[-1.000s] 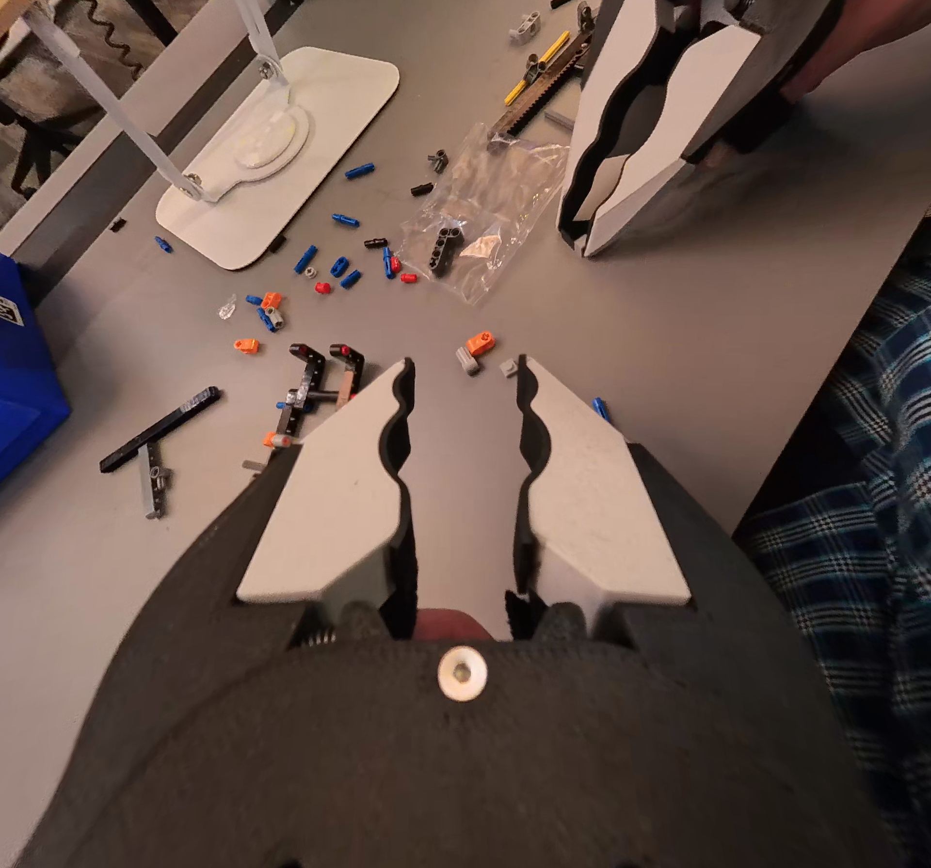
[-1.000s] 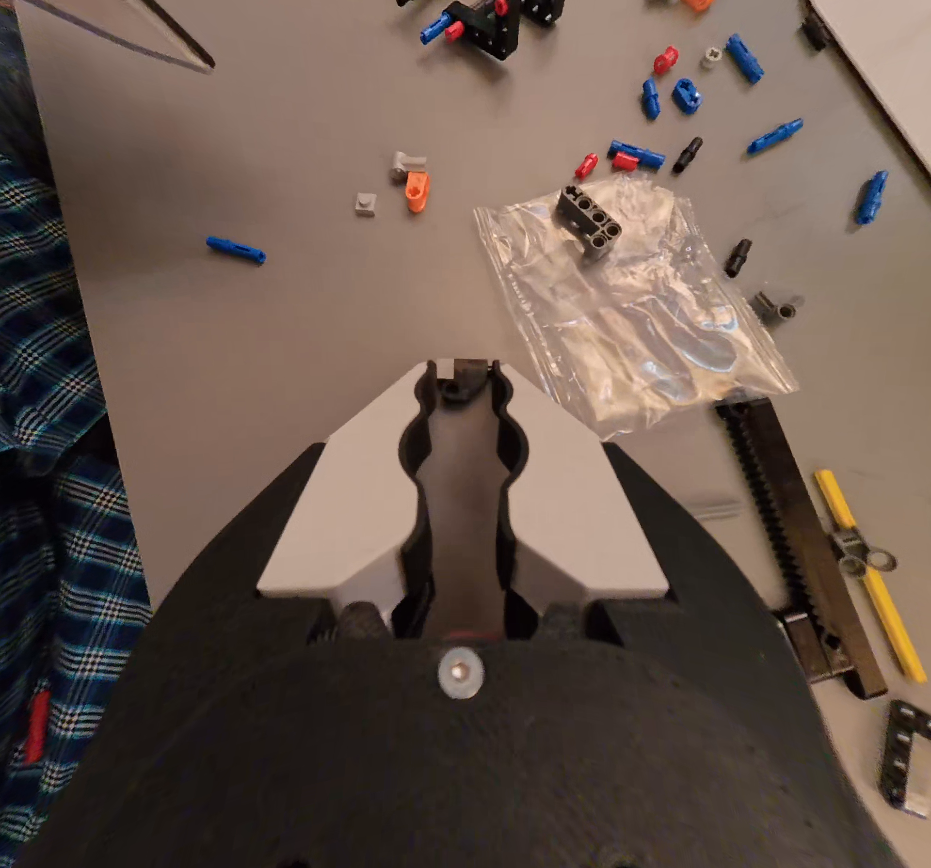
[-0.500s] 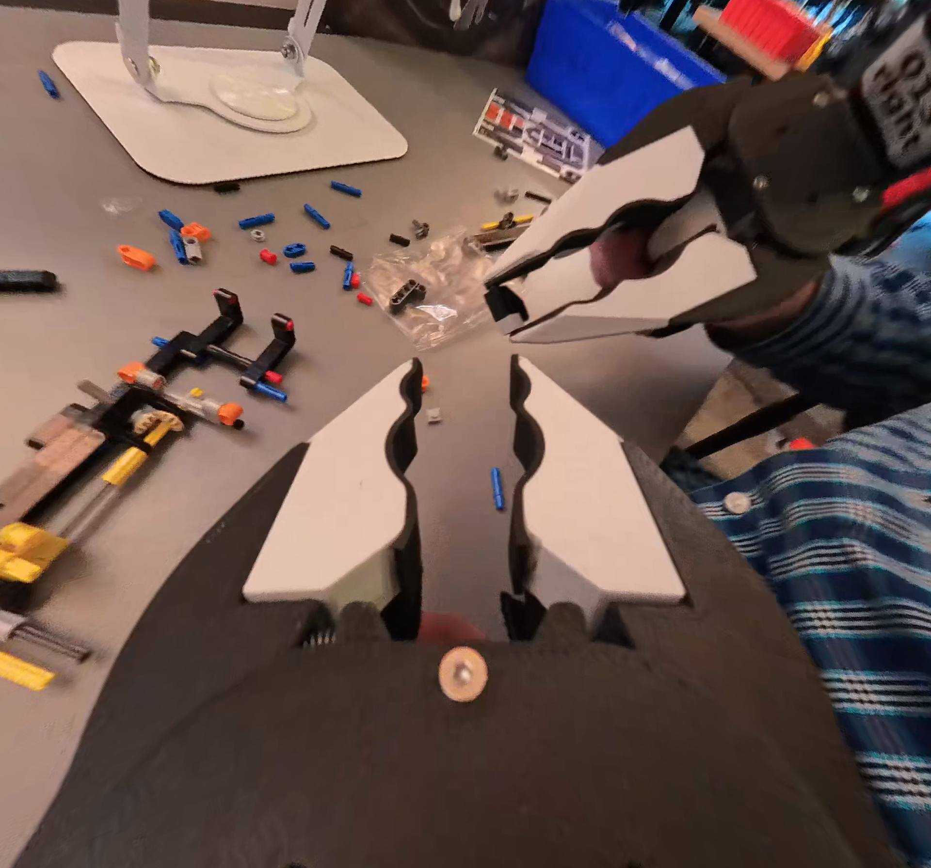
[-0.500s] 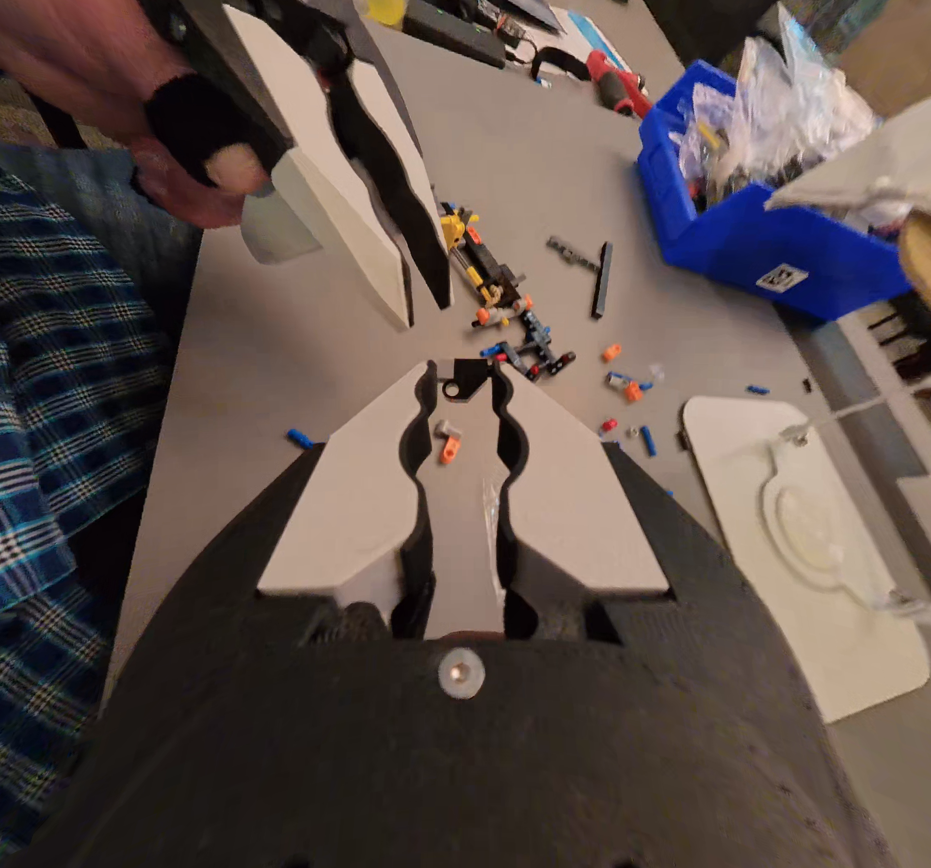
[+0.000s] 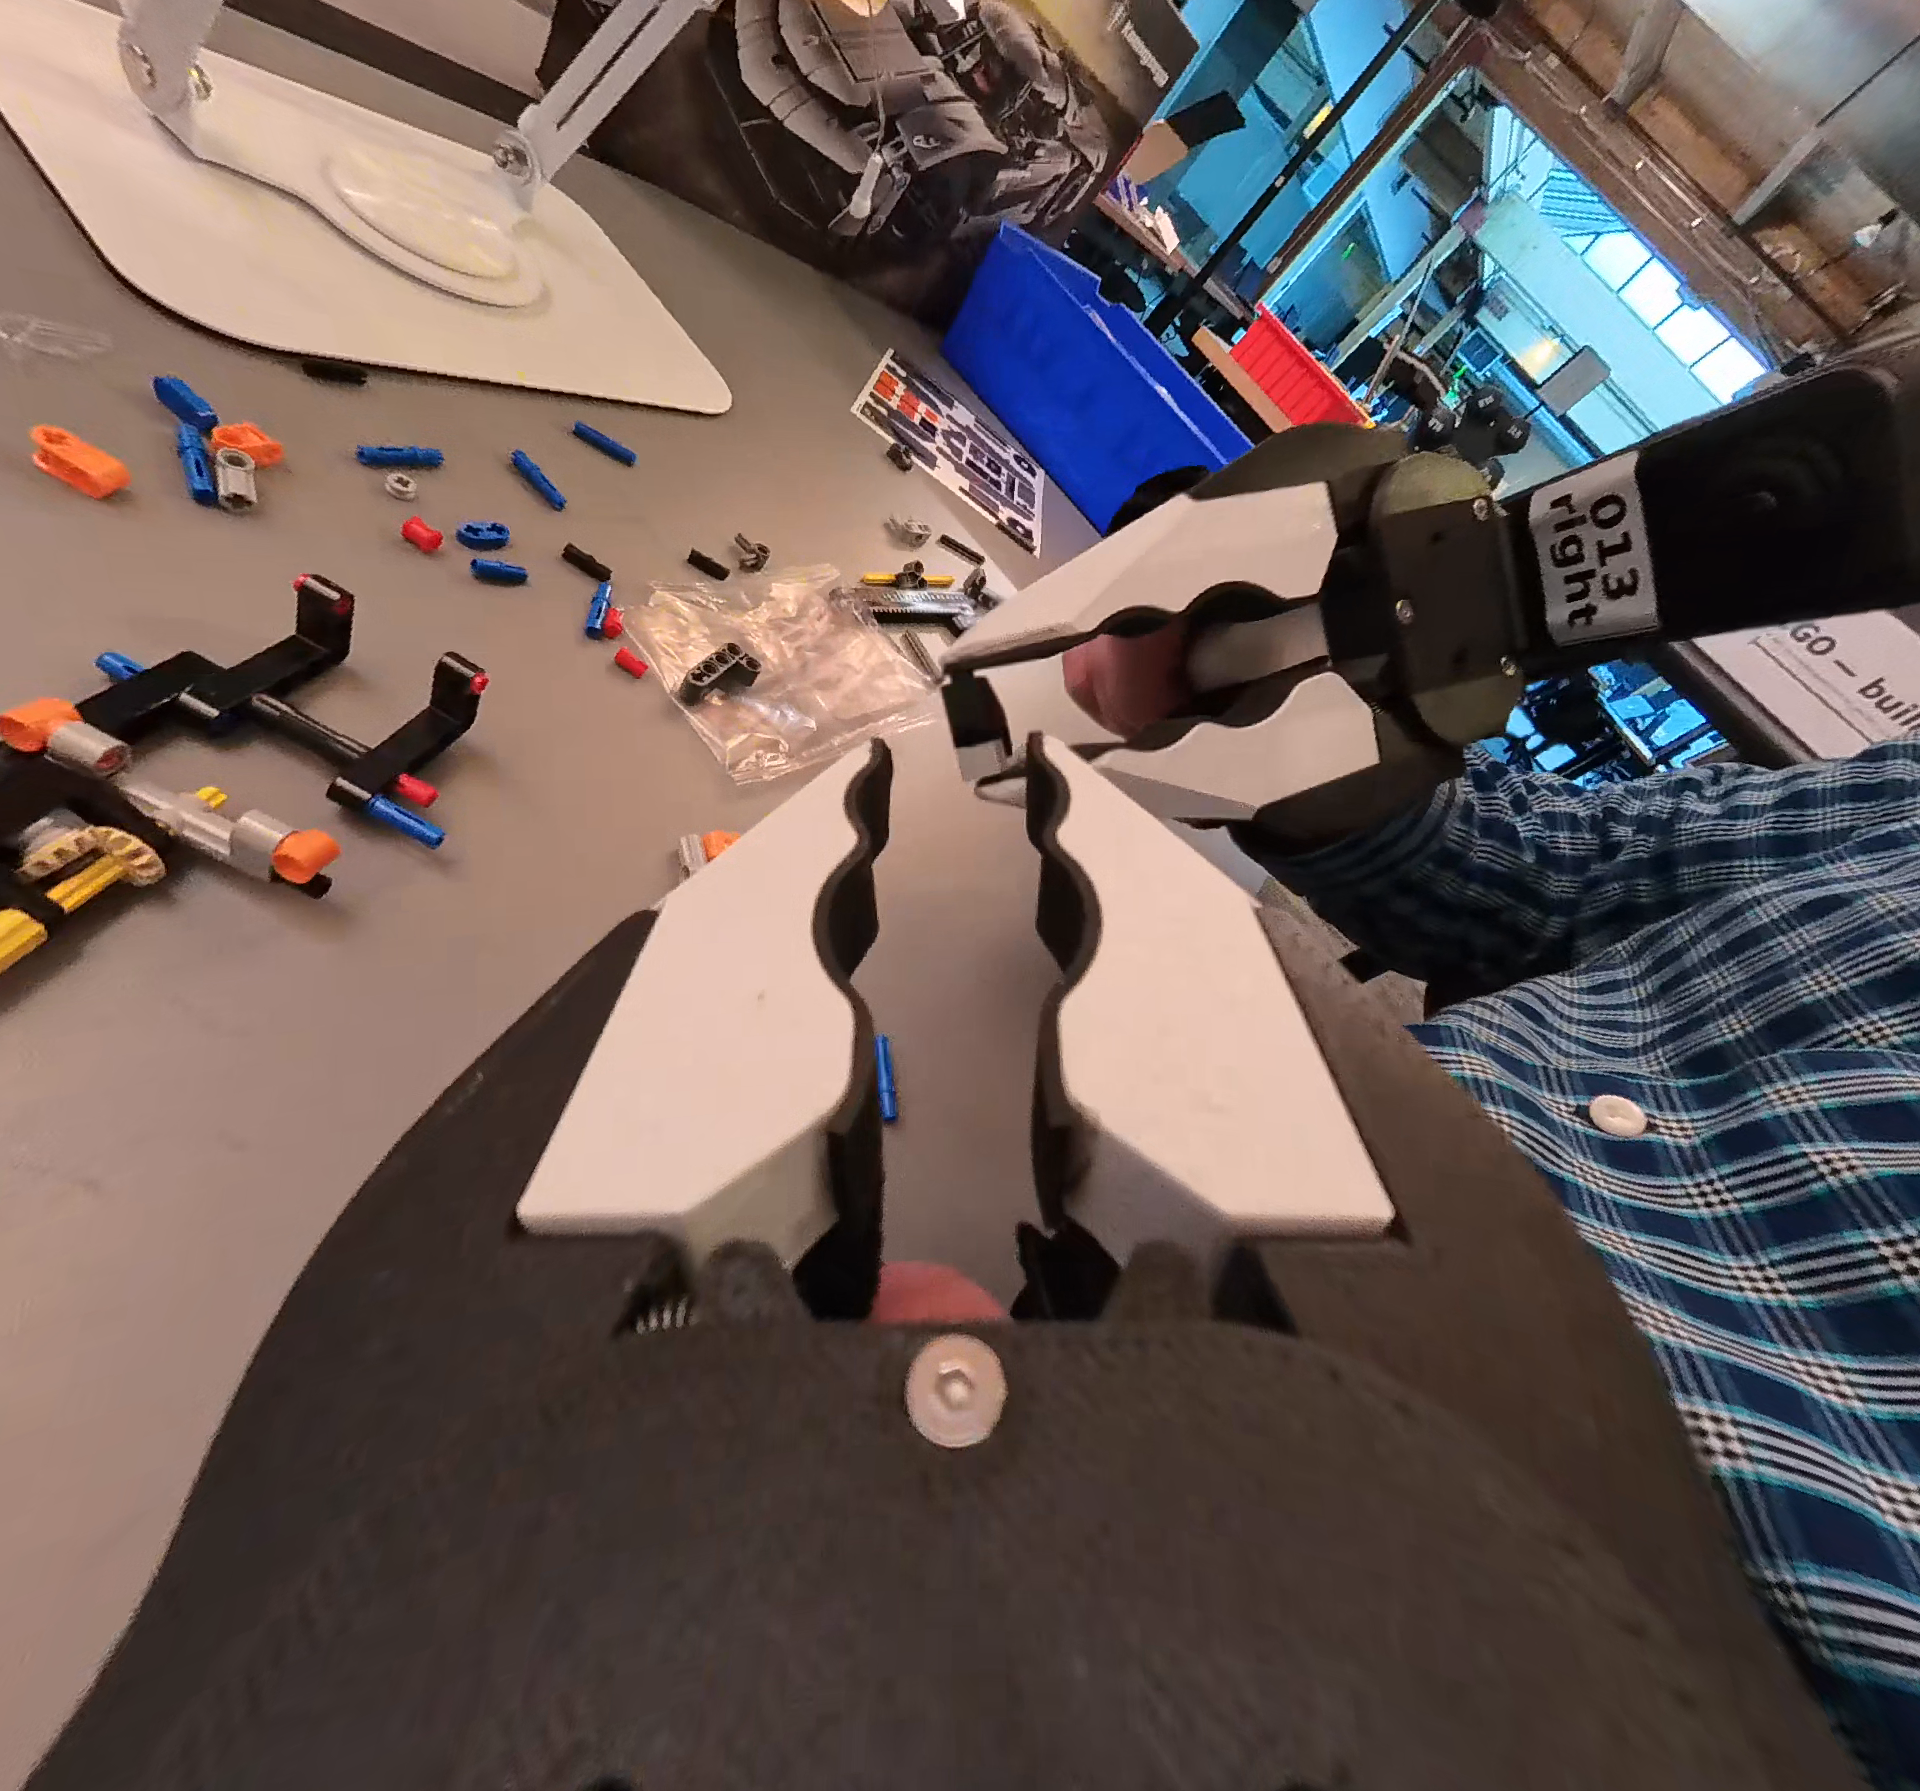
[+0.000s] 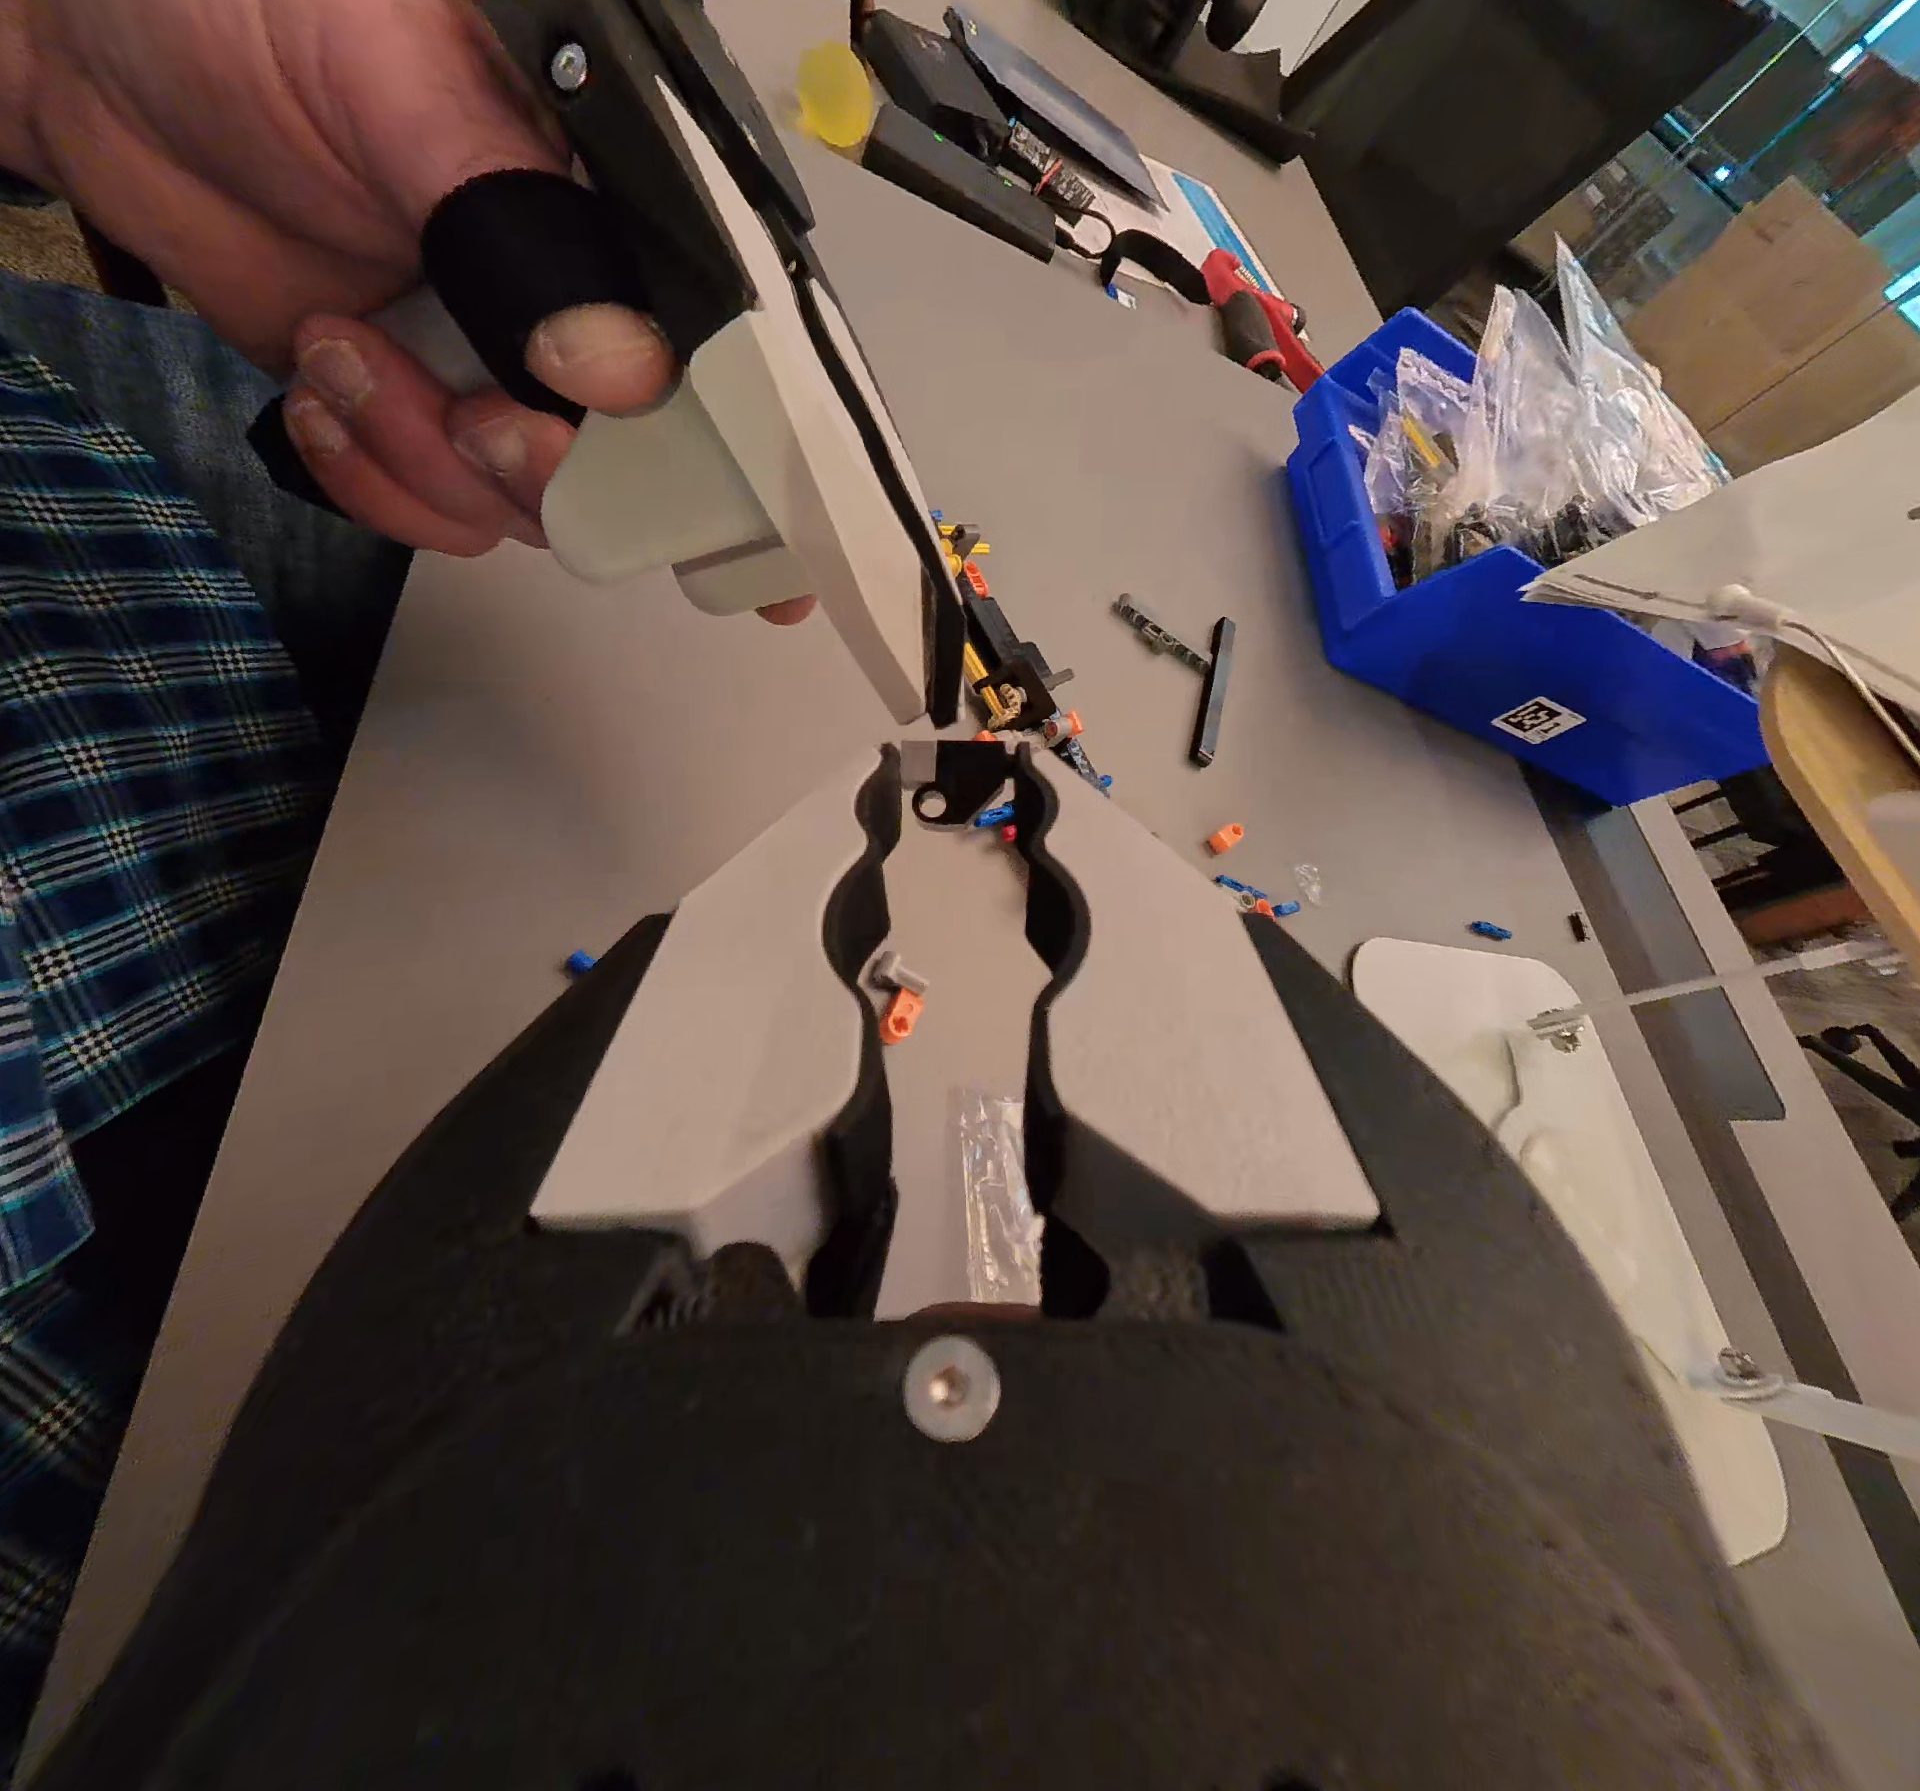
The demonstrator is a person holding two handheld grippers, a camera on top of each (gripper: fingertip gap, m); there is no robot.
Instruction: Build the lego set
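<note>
Lego parts lie scattered over the grey table (image 5: pixel 312 1014). At far left in the left wrist view sits a partly built assembly (image 5: pixel 125 827) of black, yellow and orange pieces, with a black frame (image 5: pixel 281 692) just beyond it and loose blue pins (image 5: pixel 400 456) farther back near a white lamp base (image 5: pixel 312 255). Toward the middle, a clear plastic bag (image 5: pixel 774 671) holds a dark beam. The left gripper (image 5: pixel 956 775) hangs above the table with its fingers spread apart and nothing between them; a blue pin (image 5: pixel 884 1076) lies on the table below. Just right of its tips, the right gripper (image 5: pixel 961 707) is clamped on a small black piece (image 5: pixel 971 715) with a grey end, held in the air just beside the left fingertips. Behind stands a blue bin (image 5: pixel 1070 380)
</note>
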